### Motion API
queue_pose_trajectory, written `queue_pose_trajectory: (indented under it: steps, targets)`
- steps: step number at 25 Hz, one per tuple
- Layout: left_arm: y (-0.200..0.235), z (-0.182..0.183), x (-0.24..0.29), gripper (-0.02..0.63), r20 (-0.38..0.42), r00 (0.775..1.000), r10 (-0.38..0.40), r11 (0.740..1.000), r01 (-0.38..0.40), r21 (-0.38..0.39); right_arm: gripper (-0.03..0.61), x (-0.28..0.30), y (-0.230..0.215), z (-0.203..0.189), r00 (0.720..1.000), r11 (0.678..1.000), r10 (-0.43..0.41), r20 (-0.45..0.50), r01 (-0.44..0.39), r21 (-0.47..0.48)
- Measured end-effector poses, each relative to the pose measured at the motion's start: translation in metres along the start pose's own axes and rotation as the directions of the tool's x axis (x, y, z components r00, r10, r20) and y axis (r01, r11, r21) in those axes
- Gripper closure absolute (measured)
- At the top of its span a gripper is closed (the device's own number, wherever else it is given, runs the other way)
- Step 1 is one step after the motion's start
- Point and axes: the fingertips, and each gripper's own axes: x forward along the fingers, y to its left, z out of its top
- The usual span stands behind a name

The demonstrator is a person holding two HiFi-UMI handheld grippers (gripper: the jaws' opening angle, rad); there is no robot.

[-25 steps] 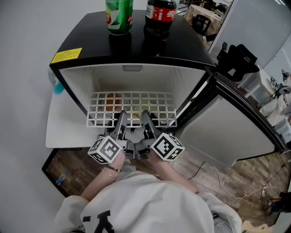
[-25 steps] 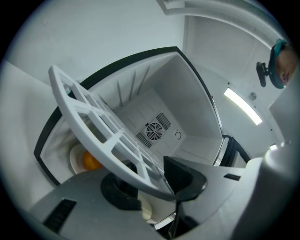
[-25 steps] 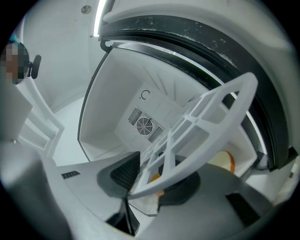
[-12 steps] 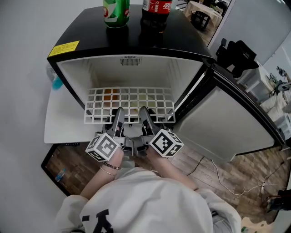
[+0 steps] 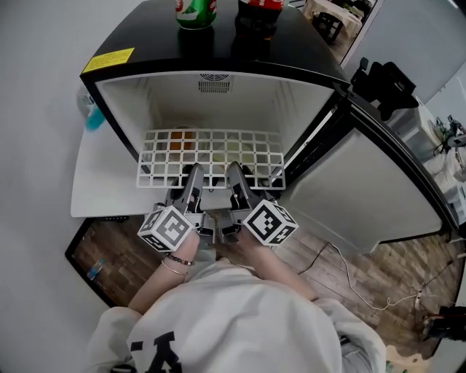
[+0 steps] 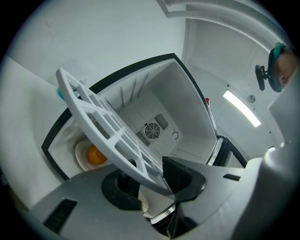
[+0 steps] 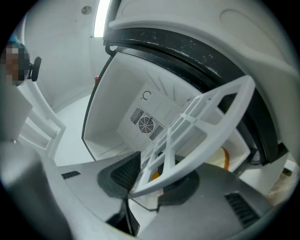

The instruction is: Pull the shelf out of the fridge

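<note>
The shelf [image 5: 210, 156] is seated inside the fridge [image 5: 218, 65], with its front rail at the mouth of the open cabinet. The left tongs [image 5: 191, 183] are clamped on that rail, left of centre. Their jaws have just been closing, with the rail between them. The right tongs [image 5: 237, 182] are clamped on the same rail, just beside the left pair. Both are held level.

The pull is judged to be barely begun. It should be made straight toward the person, with both tongs drawn at the same rate, so that the shelf is not skewed and jammed against the side walls. The rail should be kept level until the back edge is freed. A plate [image 6: 79, 159] holding an orange [image 6: 95, 154] lies below and should not be struck. Jerks should be avoided, since a green bottle [image 5: 195, 11] and a cola bottle [image 5: 260, 7] stand on top.
</note>
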Motion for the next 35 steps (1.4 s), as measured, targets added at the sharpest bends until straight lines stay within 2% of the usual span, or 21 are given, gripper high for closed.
queue_pose_trajectory:
  steps: [6,13,35]
  targets:
    - [-0.001,-0.002,-0.006,0.482,0.002,1.0,0.001,1.0,-0.001,-0.003,0.445,-0.005,0.001,-0.002,1.0,1.0,0.002,-0.003,-0.002,0.008]
    - [-0.003,-0.003,-0.009,0.491,0.004,1.0,-0.001,0.999,0.001,-0.043,0.445,-0.008,0.002,-0.002,1.0,1.0,0.001,-0.002,-0.001,0.015]
    - [-0.006,-0.005,-0.02,0.502,0.025,1.0,0.019,0.998,-0.017,-0.065,0.448,-0.016,0.005,-0.005,1.0,0.999,0.023,-0.018,-0.023,0.034]
